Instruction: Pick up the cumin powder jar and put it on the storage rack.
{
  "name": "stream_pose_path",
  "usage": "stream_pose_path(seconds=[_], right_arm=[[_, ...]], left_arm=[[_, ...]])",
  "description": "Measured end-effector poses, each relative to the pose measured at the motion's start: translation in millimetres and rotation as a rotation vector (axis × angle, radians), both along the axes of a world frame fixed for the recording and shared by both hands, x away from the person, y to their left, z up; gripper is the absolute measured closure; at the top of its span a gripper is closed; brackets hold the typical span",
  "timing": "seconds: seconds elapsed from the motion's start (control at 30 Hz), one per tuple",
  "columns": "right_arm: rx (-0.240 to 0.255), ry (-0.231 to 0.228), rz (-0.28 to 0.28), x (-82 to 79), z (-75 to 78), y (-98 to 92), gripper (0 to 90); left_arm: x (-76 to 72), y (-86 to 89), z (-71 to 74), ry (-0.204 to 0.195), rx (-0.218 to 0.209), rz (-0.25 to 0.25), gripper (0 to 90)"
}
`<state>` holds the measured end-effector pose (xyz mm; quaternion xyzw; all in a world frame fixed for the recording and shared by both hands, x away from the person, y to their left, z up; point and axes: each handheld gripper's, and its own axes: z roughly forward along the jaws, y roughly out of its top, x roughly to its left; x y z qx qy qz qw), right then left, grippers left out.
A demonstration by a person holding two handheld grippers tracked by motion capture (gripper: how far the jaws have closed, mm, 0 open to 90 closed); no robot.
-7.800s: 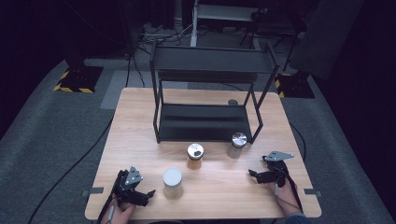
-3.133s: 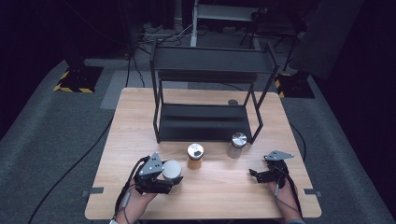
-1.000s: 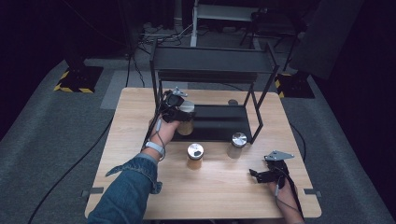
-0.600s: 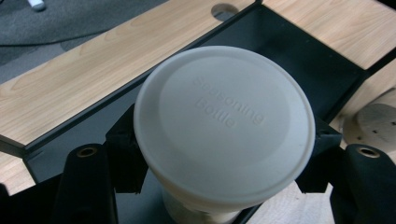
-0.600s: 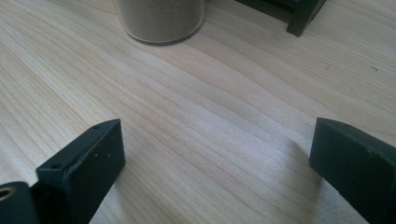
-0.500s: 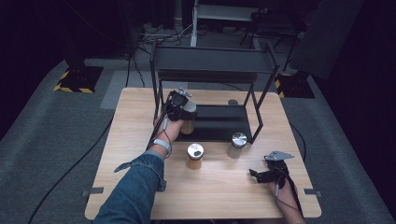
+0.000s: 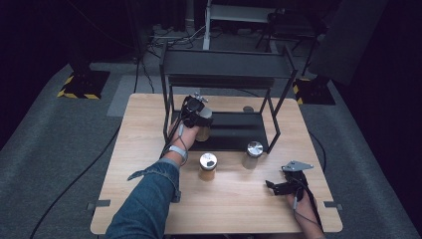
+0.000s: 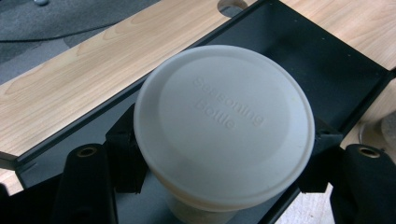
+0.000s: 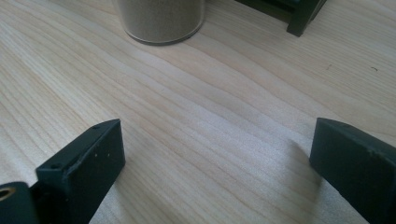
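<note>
Your right gripper (image 7: 278, 185) rests on the desk (image 7: 149, 129) near you, its fingers (image 9: 79, 168) wide apart and holding nothing, so it stays out of the way. Farther off, your left gripper (image 7: 201, 117) squeezes the white-lidded bottle (image 8: 224, 126) from both sides, holding it upright over the rack's (image 7: 224, 67) bottom shelf (image 8: 327, 60), so I think it goes there. Two more jars (image 7: 208, 166) wait in front of the rack. The desk is pale wood; the room behind is dark.

Left hand-held gripper (image 7: 199, 115) clamped, arm outstretched; right hand-held gripper (image 7: 278, 184) resting, jaws apart.
</note>
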<state>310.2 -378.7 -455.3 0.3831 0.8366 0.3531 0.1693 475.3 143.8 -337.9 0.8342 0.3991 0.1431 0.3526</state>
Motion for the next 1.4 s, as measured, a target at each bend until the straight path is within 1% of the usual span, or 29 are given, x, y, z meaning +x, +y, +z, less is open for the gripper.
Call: stream_pose_path(seconds=[0.07,0.13,0.2,0.27,0.43,0.53,0.57,0.6,0.63,0.67,0.7,0.73,0.77,0.83,0.87,0.9,0.93,0.97,1.0,1.03,1.07,1.1,1.17,1.2,1.23,1.33,1.4], right_arm=[[0.0,0.0,0.0,0.0,0.0,0.0,2.8],[0.0,0.0,0.0,0.0,0.0,0.0,2.8],[0.0,0.0,0.0,0.0,0.0,0.0,2.8],[0.0,0.0,0.0,0.0,0.0,0.0,2.8],[0.0,0.0,0.0,0.0,0.0,0.0,2.8],[0.0,0.0,0.0,0.0,0.0,0.0,2.8],[0.0,0.0,0.0,0.0,0.0,0.0,2.8],[0.0,0.0,0.0,0.0,0.0,0.0,2.8],[0.0,0.0,0.0,-0.1,0.0,0.1,2.8],[0.0,0.0,0.0,0.0,0.0,0.0,2.8],[0.0,0.0,0.0,-0.1,0.0,0.0,2.8],[0.0,0.0,0.0,-0.1,0.0,0.1,2.8],[0.0,0.0,0.0,-0.1,0.0,0.1,2.8],[0.0,0.0,0.0,-0.1,0.0,0.1,2.8],[0.0,0.0,0.0,-0.1,0.0,0.1,2.8],[0.0,0.0,-0.001,0.0,0.0,0.2,2.7],[0.0,0.0,-0.001,0.0,0.0,0.2,2.7],[-0.001,0.001,-0.001,0.2,0.1,0.4,2.6],[-0.001,0.001,-0.001,0.2,0.1,0.5,2.6],[-0.001,0.001,-0.001,0.2,0.1,0.5,2.6],[-0.001,0.001,-0.001,0.2,0.1,0.5,2.6],[-0.001,0.0,-0.001,0.2,0.1,0.5,2.5],[-0.001,0.001,-0.001,0.3,0.1,0.6,2.5],[-0.001,0.001,-0.001,0.3,0.1,0.6,2.5],[-0.001,0.001,-0.001,0.3,0.1,0.6,2.5],[-0.001,0.001,-0.001,0.4,0.1,0.6,2.4],[-0.001,0.001,-0.001,0.4,0.1,0.7,2.4]], left_arm=[[0.2,0.6,-1.3,0.002,-0.009,0.007,33.0],[-2.7,-0.5,-3.8,-0.014,-0.012,0.018,33.0],[-3.0,-4.2,-4.6,-0.022,0.005,0.021,33.0],[-2.3,-6.7,-5.6,-0.019,0.017,0.023,33.0],[-2.3,-6.4,-7.4,-0.022,0.013,0.03,32.9],[-2.9,-7.2,-6.5,-0.021,0.025,0.039,32.5],[-4.2,-7.3,-6.6,-0.034,0.031,0.038,31.6],[-7.5,-7.6,-6.2,-0.047,0.027,0.048,28.4],[-7.5,-7.6,-6.2,-0.047,0.027,0.048,21.4],[-10.4,-5.0,-4.8,-0.054,0.006,0.055,17.6],[-14.4,-4.5,-3.4,-0.067,-0.002,0.064,14.8],[-14.4,-4.5,-3.4,-0.067,-0.002,0.064,12.4],[-19.8,-2.7,-0.1,-0.086,-0.005,0.068,11.4],[-24.7,0.5,4.1,-0.097,-0.012,0.071,8.7],[-26.7,2.8,7.1,-0.096,-0.014,0.069,7.5],[-30.5,5.6,10.1,-0.103,-0.011,0.066,6.9],[-30.5,5.6,10.1,-0.103,-0.011,0.066,6.7],[-38.1,11.5,10.8,-0.113,-0.042,0.068,6.7],[-40.3,14.3,11.9,-0.113,-0.05,0.064,6.6],[-43.9,19.8,12.7,-0.109,-0.076,0.058,6.6],[-43.9,19.8,12.7,-0.109,-0.076,0.058,6.6],[-50.6,26.4,14.4,-0.109,-0.103,0.049,6.6],[-61.9,32.4,17.6,-0.117,-0.122,0.035,6.7],[-61.9,32.4,17.6,-0.117,-0.122,0.035,6.7],[-65.4,33.6,18.7,-0.12,-0.125,0.031,6.7],[-79.9,40.5,22.9,-0.132,-0.139,0.013,6.7],[-88.8,44.0,25.7,-0.139,-0.141,0.004,6.8]])
